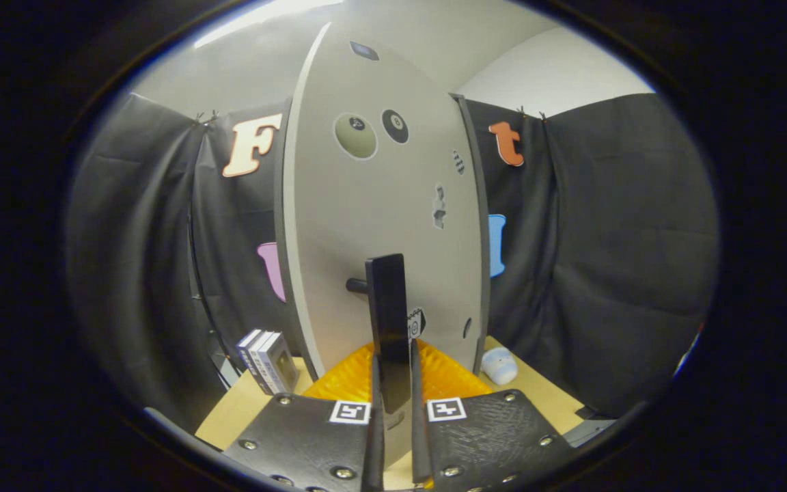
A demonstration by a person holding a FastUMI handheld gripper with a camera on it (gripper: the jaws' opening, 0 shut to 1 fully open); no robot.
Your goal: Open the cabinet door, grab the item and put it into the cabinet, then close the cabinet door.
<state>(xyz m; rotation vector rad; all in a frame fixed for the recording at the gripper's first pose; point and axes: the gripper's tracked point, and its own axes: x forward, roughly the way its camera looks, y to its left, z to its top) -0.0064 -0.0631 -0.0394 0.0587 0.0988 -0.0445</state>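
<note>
Your gripper (393, 403) is clenched on the black door handle (389, 328), a finger on each side of its lower end. The cabinet door (380, 225) stands just beyond. The handle looks rigid and smooth, so keep hold low and pull evenly; the door probably swings lightly. The white item (499, 365) lies right of the cabinet on the table (544, 389).
</note>
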